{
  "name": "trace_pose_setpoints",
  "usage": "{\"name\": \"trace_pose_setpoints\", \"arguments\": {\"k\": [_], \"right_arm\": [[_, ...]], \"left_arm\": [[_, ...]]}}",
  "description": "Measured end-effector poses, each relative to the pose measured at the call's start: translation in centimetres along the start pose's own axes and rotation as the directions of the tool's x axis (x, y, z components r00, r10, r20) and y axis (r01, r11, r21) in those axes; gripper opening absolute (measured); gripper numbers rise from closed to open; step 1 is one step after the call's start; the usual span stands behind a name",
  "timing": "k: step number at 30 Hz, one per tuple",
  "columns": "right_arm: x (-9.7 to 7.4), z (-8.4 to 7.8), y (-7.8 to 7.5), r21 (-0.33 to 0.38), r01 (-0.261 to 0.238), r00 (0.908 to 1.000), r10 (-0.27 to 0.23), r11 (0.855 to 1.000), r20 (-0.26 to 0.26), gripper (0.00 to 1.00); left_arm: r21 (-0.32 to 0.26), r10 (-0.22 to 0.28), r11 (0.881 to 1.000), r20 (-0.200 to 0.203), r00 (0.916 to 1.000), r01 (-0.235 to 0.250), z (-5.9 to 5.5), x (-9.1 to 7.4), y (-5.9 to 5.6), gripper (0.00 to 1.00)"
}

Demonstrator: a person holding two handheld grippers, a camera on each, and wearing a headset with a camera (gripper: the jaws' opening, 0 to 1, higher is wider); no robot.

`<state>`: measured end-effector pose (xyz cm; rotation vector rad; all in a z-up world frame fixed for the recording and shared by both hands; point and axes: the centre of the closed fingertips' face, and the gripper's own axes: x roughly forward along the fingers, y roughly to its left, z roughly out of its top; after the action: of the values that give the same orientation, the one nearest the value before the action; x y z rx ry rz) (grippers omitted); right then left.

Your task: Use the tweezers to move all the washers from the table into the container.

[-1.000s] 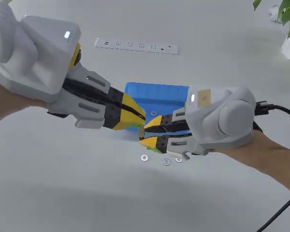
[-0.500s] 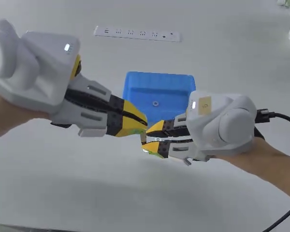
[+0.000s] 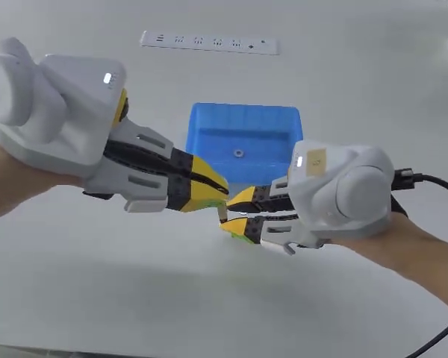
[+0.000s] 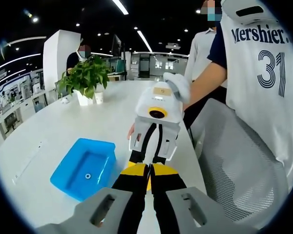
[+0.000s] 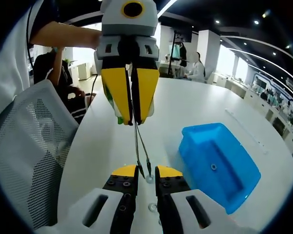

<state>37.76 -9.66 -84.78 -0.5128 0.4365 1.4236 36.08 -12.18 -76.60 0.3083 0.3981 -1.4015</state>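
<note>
"Fingers first: how do they stand?"

"On the left gripper (image 5: 135, 117) the yellow fingers (image 5: 118, 92) are clamped on the tweezers (image 5: 138, 146), whose two arms hang spread. The right gripper (image 5: 146, 171) has its fingers a narrow gap apart, straddling the tweezer tips. I cannot tell whether they touch the arms."

"And the washers?"

"One washer (image 5: 149, 179) lies on the tabletop (image 5: 185, 102) right at the tweezer tips. A second washer (image 5: 151, 207) lies just beside it. A third washer (image 5: 213, 167) already sits in the blue container (image 5: 195, 151), which stands near the grippers. A power strip (image 3: 207, 42) lies well beyond it."

"So which step is this?"

"The pick-up, I'd judge. The tips are set at a washer that isn't lifted yet, and at least two are left to move."

"What does the next move call for?"

"Probably the right fingers squeezing the arms so the tips nip the washer's rim. Then a steady lift over the container wall and a release. A thin flat ring may slip."
</note>
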Motion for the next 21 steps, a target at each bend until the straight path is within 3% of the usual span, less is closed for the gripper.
{"name": "trace_pose_setpoints", "arguments": {"k": [21], "right_arm": [[0.43,-0.6,-0.05,0.037,-0.008,1.0,0.008,0.999,-0.002,0.14]], "left_arm": [[-0.009,-0.003,1.0,-0.011,0.9999,0.003,-0.64,0.3,0.56,0.06]]}}
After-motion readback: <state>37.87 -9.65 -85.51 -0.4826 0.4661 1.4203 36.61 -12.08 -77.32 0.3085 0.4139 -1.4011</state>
